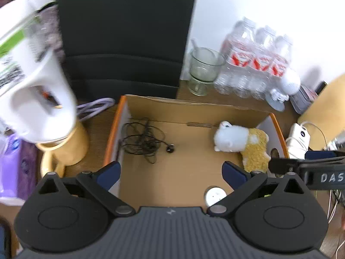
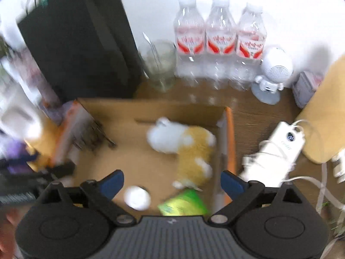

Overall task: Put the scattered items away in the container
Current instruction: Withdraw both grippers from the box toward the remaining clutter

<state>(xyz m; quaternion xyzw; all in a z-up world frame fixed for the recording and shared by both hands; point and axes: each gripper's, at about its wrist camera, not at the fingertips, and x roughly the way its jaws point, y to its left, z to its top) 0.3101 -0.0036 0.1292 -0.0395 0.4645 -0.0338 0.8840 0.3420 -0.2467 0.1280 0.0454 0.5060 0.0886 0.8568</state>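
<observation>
**A:** How far along are you? Both of your tools look free. The left hand-held gripper has its jaws spread wide with nothing between them, and the right hand-held gripper is the same, wide apart and empty, both hanging over the cardboard box.

**B:** Then most of the tidying looks done, I'd judge. What do you have inside it?

**A:** In your box there is a tangle of black earphones on the left of the floor, a white and yellow plush toy against the right wall, and a small white round thing near the front; I can't tell what it is. Your right wrist view also shows a green packet at the front edge, seemingly inside, though the blur makes that uncertain.

**B:** And what is left out on the desk?

**A:** A white charger with its cable lies just beside the box's right wall. A purple cable lies off its left side. The water bottles, the glass cup and the small white robot figure stand behind it. Whether those count as scattered is your call; the charger looks the likeliest next pick.
</observation>
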